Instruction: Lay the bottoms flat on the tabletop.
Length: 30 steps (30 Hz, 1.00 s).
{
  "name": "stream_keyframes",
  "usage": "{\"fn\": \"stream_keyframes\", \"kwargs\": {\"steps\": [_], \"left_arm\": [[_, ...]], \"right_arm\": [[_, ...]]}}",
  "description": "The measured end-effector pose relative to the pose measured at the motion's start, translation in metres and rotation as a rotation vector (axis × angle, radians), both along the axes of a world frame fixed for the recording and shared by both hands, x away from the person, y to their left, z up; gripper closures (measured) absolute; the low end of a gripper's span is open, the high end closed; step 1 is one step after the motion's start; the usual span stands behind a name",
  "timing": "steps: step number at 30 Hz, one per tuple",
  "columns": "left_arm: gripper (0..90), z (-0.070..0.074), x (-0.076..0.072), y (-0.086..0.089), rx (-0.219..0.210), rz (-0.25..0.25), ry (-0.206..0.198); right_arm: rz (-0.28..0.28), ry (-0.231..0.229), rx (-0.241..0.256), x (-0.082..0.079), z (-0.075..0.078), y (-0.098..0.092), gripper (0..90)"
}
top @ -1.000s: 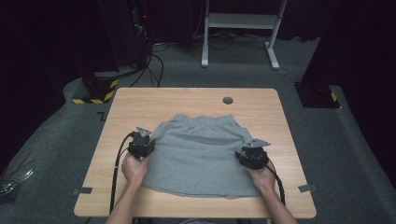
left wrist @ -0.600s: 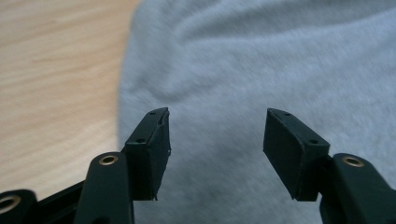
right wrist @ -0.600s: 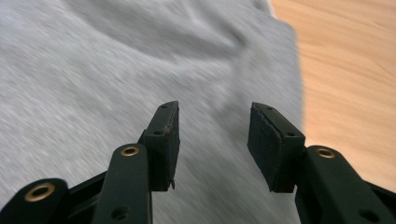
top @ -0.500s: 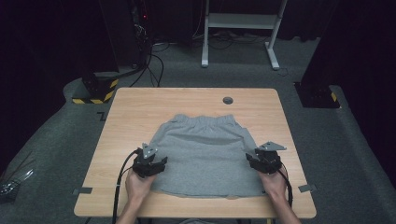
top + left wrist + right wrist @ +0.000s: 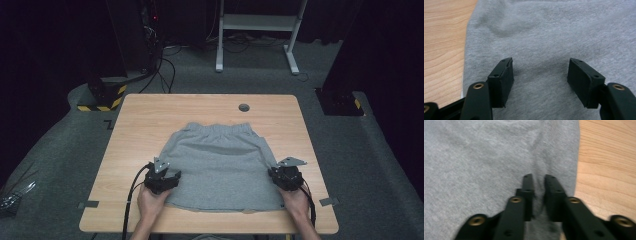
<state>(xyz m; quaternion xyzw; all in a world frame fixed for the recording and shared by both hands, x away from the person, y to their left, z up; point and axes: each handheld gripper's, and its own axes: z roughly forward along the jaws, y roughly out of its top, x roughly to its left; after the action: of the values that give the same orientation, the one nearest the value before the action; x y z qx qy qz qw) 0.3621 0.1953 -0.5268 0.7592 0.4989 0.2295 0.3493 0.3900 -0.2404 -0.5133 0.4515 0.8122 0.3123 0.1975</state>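
While the shorts [image 5: 222,167] lie flat mid-counter [image 5: 145,115], the left gripper [image 5: 540,80] hovers over their left hem, jaws wide. The right gripper [image 5: 539,195], jaws nearly closed, pinches fabric at their right edge; folding looks barely begun.

- High view: fixed above the near edge of the wooden table [image 5: 150,115], facing forward and down, far enough to take in the whole top and the floor beyond.
- Left gripper view: rides low, very close over the grey shorts [image 5: 554,32], looking along the jaws.
- Right gripper view: equally close, over the shorts' opposite edge.
- Shared by all three: grey cloth and table wood.
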Motion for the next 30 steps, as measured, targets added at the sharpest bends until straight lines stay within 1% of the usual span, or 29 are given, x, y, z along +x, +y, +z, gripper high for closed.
{"fn": "stream_keyframes", "kwargs": {"steps": [1, 3, 5, 9, 13, 20, 22, 26, 27, 28, 29, 30], "left_arm": [[37.3, 0.000, 0.000, 0.000, 0.000, 0.000, 0.000], [37.3, 0.000, 0.000, 0.000, 0.000, 0.001, 0.000], [37.2, 0.000, 0.000, 0.000, 0.001, 0.002, 0.000], [37.0, 0.000, 0.000, -0.001, 0.003, 0.003, -0.001], [36.9, 0.000, 0.000, -0.001, 0.003, 0.005, -0.001], [36.9, 0.000, 0.000, -0.001, 0.004, 0.005, 0.000], [36.8, 0.000, 0.000, -0.001, 0.003, 0.006, 0.000], [36.9, 0.000, 0.000, -0.001, 0.003, 0.007, -0.001], [36.8, 0.000, 0.000, -0.001, 0.001, 0.008, 0.000], [36.8, 0.000, 0.000, -0.001, 0.001, 0.007, 0.001], [36.8, 0.000, 0.000, -0.001, 0.001, 0.007, 0.001], [36.8, 0.000, 0.000, -0.001, 0.001, 0.007, 0.001]], "right_arm": [[0.009, 0.003, -0.007, 0.000, 0.001, 0.002, 85.1], [0.021, 0.001, -0.019, 0.000, 0.001, 0.003, 86.4], [0.027, -0.001, -0.012, 0.000, 0.004, 0.004, 86.8], [0.039, -0.025, 0.001, -0.001, 0.012, 0.006, 86.9], [0.059, -0.051, 0.001, -0.001, 0.021, 0.011, 86.9], [0.121, -0.092, 0.000, 0.004, 0.037, 0.033, 86.6], [0.146, -0.100, 0.003, 0.005, 0.041, 0.044, 86.4], [0.182, -0.099, 0.010, 0.008, 0.041, 0.058, 85.9], [0.199, -0.079, 0.011, 0.010, 0.038, 0.064, 84.5], [0.205, -0.069, 0.011, 0.011, 0.036, 0.065, 83.0], [0.212, -0.044, 0.012, 0.013, 0.033, 0.067, 78.8], [0.214, -0.034, 0.010, 0.014, 0.031, 0.067, 75.8]]}}
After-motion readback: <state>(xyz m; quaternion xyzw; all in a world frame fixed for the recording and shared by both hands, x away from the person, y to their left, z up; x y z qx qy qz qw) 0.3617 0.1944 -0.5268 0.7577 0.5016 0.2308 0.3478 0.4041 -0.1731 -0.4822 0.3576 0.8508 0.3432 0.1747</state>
